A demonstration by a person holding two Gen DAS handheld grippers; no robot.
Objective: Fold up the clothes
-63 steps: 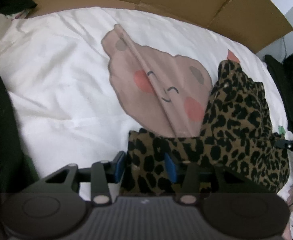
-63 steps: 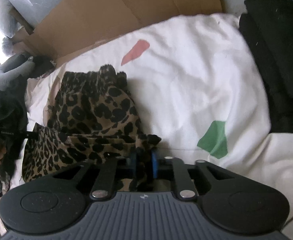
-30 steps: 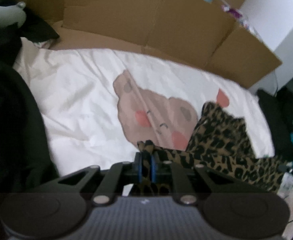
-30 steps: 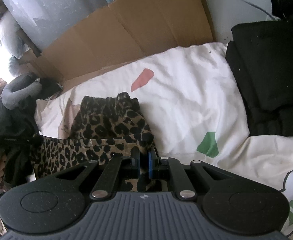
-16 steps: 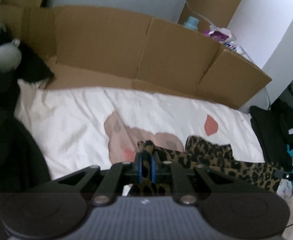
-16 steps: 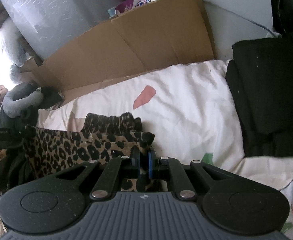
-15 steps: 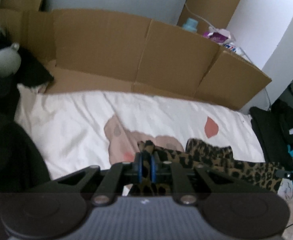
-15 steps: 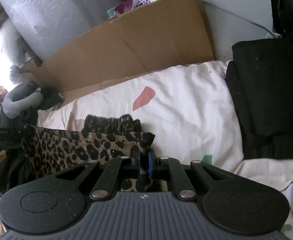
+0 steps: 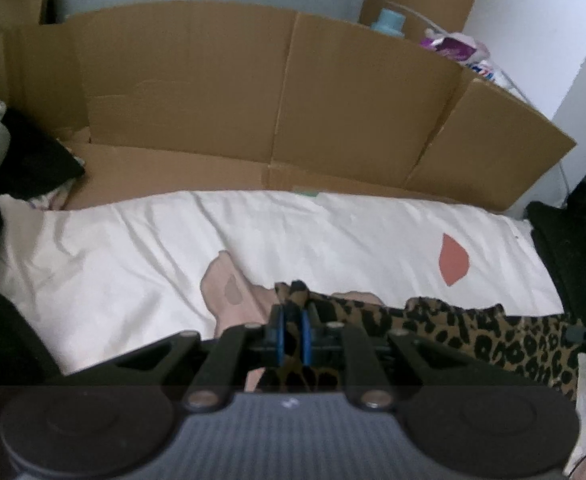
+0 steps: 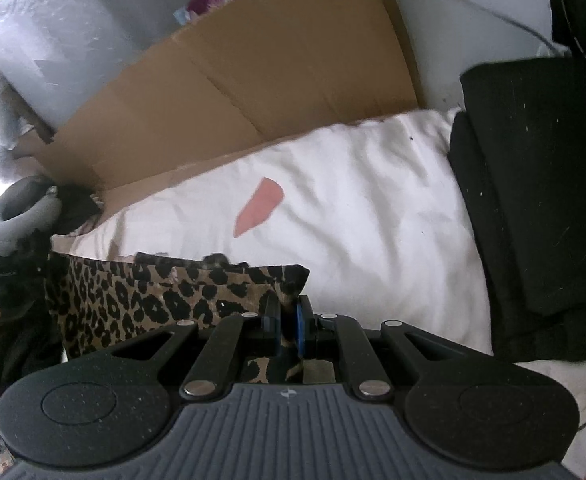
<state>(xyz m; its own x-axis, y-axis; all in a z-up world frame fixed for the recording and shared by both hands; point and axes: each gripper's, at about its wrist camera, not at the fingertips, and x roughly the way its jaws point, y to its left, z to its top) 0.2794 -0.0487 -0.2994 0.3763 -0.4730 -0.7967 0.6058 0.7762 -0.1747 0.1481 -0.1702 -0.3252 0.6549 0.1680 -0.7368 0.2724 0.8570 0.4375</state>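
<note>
Leopard garment stretched between my two grippers, above the white bedding.

My left gripper [image 9: 289, 330] and right gripper [image 10: 288, 322] each pinch a corner of the leopard-print garment [image 9: 473, 332], jaws narrow on cloth. Only a small tuft sits in each grip, so pulling wider risks a corner slipping free, I judge, dropping the cloth in a heap on the bedding [image 9: 133, 256] near the cardboard [image 9: 213, 92].

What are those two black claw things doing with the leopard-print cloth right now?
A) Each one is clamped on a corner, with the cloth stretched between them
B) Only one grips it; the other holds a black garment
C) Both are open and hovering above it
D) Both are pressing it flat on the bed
A: the left gripper and right gripper each pinch the leopard-print cloth between shut fingers, the fabric spanning between them above the white bedding.
</note>
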